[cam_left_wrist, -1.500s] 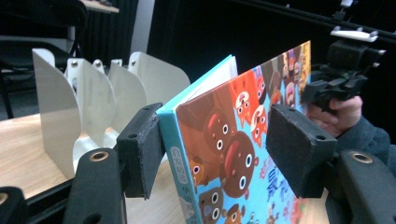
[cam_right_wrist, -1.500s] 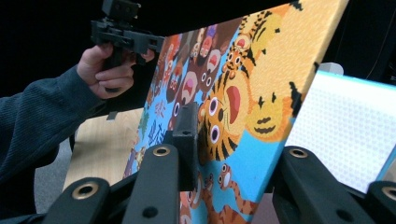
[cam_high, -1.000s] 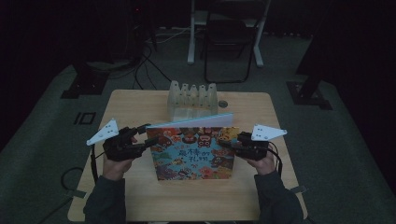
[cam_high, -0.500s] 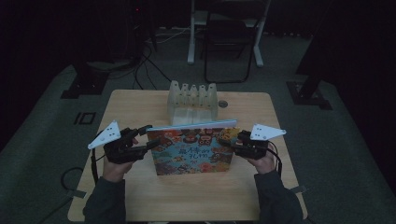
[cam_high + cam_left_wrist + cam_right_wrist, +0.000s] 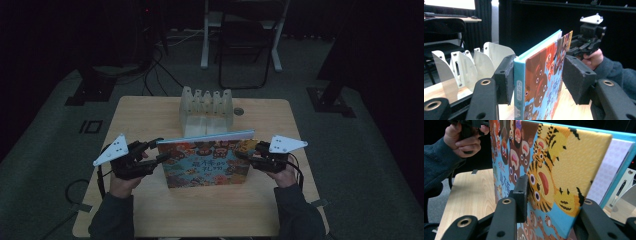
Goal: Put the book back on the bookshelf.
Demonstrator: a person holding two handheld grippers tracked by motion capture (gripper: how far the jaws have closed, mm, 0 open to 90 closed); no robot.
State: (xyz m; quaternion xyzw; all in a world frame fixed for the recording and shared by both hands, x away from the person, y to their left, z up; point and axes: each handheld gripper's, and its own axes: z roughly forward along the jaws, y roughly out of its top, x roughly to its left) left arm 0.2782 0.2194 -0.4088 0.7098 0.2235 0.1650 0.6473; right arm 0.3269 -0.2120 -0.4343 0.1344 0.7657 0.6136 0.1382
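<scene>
High view, one picture book (image 5: 207, 162) upright on table (image 5: 150, 115), colourful cartoon-animal cover, teal spine, right tool (image 5: 246, 156) clamped on it, left tool (image 5: 161, 150) closing, pads apart around spine.

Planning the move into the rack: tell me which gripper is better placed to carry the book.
Probably right. The right gripper is clamped on the book; the left gripper's jaws have just been closing around its spine, one pad short of the cover.
</scene>
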